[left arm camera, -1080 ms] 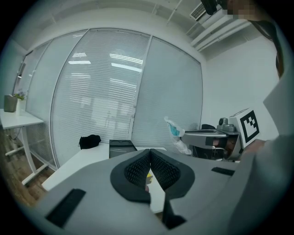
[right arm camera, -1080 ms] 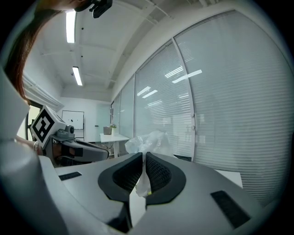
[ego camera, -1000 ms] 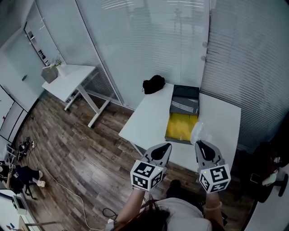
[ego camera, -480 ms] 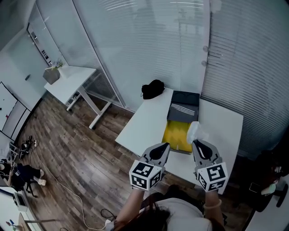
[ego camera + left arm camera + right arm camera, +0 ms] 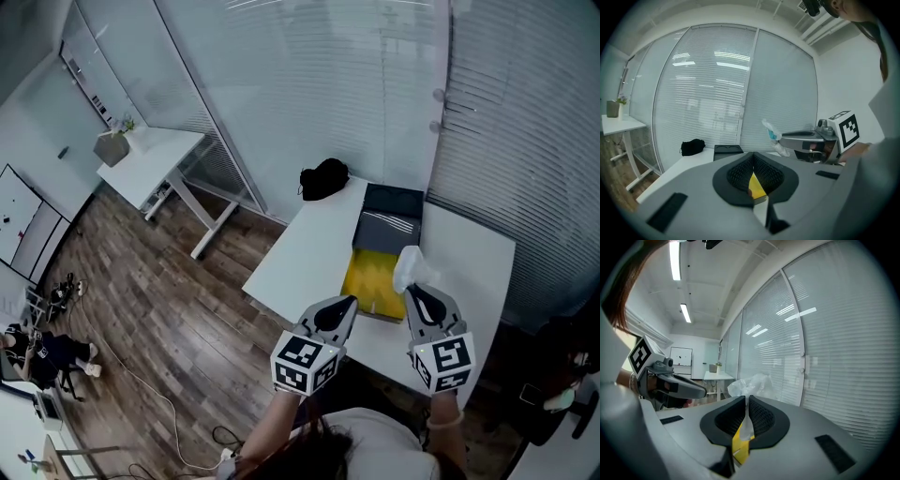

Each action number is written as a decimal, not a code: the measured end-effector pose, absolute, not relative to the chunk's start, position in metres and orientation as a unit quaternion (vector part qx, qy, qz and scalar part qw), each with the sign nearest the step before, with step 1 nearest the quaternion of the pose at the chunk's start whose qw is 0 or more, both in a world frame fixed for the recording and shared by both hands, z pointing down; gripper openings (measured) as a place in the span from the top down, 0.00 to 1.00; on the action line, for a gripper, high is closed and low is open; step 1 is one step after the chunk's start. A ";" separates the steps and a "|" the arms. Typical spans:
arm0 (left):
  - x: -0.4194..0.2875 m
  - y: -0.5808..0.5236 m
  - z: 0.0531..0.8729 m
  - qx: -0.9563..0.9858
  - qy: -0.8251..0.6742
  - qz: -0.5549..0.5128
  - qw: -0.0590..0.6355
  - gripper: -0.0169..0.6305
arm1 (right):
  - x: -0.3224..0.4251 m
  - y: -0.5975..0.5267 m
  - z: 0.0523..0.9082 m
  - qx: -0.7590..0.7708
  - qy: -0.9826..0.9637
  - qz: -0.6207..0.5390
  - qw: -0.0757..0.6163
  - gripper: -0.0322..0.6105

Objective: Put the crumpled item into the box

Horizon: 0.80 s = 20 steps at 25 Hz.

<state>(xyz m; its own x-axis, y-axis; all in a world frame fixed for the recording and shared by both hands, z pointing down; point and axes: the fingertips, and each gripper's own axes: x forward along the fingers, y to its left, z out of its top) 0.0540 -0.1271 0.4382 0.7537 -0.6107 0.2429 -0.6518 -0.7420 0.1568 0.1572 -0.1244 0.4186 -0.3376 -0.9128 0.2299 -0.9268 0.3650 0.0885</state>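
Note:
A crumpled clear plastic wrapper (image 5: 411, 267) hangs above the right edge of the open box (image 5: 373, 283), which has a yellow inside and a dark lid (image 5: 392, 214) folded back. My right gripper (image 5: 419, 295) is shut on the wrapper; in the right gripper view the wrapper (image 5: 749, 384) bunches out above my right gripper (image 5: 746, 401). My left gripper (image 5: 339, 309) hovers near the table's front edge, left of the box, jaws together and holding nothing. The left gripper view shows my left gripper (image 5: 753, 171) with the wrapper (image 5: 772, 133) off to its right.
The box lies on a white table (image 5: 309, 248) beside a wall of blinds. A black bundle (image 5: 323, 176) sits at the table's far left corner. Another white desk (image 5: 150, 159) stands further left, on the wooden floor (image 5: 159, 319).
The right gripper has carried the wrapper slightly forward, over the box's right edge. The left gripper stays alongside, shut.

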 end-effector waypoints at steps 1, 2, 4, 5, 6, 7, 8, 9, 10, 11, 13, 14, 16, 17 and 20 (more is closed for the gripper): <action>0.053 -0.131 0.438 0.929 -0.340 0.088 0.116 0.95 | 0.156 -0.128 0.418 0.563 -0.817 0.027 0.122 0.88; 0.052 -0.136 0.438 0.930 -0.339 0.087 0.115 0.95 | 0.156 -0.132 0.418 0.563 -0.817 0.024 0.124 0.88; 0.054 -0.145 0.438 0.931 -0.337 0.085 0.112 0.95 | 0.156 -0.139 0.420 0.564 -0.816 0.020 0.128 0.88; 0.056 -0.150 0.438 0.932 -0.335 0.084 0.111 0.95 | 0.157 -0.142 0.421 0.564 -0.815 0.019 0.131 0.88; 0.057 -0.154 0.437 0.932 -0.334 0.083 0.111 0.95 | 0.157 -0.146 0.422 0.564 -0.815 0.018 0.133 0.88; 0.058 -0.159 0.435 0.933 -0.332 0.082 0.110 0.95 | 0.156 -0.149 0.422 0.563 -0.815 0.018 0.136 0.88; 0.059 -0.163 0.433 0.934 -0.331 0.081 0.109 0.95 | 0.155 -0.153 0.421 0.562 -0.815 0.017 0.139 0.88; 0.060 -0.167 0.430 0.935 -0.329 0.081 0.108 0.95 | 0.154 -0.156 0.420 0.561 -0.815 0.016 0.143 0.88; 0.060 -0.170 0.428 0.936 -0.327 0.080 0.108 0.95 | 0.153 -0.159 0.419 0.560 -0.815 0.014 0.147 0.88; 0.060 -0.173 0.427 0.936 -0.325 0.079 0.108 0.95 | 0.152 -0.162 0.419 0.558 -0.816 0.012 0.152 0.88; 0.060 -0.180 0.428 0.937 -0.323 0.078 0.107 0.95 | 0.150 -0.169 0.423 0.554 -0.816 0.006 0.163 0.88; 0.060 -0.183 0.430 0.938 -0.322 0.079 0.107 0.95 | 0.150 -0.172 0.427 0.552 -0.817 0.004 0.168 0.88; 0.060 -0.189 0.433 0.938 -0.320 0.080 0.107 0.95 | 0.149 -0.179 0.433 0.548 -0.817 0.000 0.177 0.88; 0.059 -0.192 0.433 0.938 -0.319 0.080 0.108 0.95 | 0.147 -0.182 0.435 0.546 -0.818 -0.001 0.181 0.88; 0.058 -0.202 0.431 0.938 -0.318 0.079 0.107 0.95 | 0.141 -0.190 0.436 0.537 -0.821 -0.001 0.193 0.88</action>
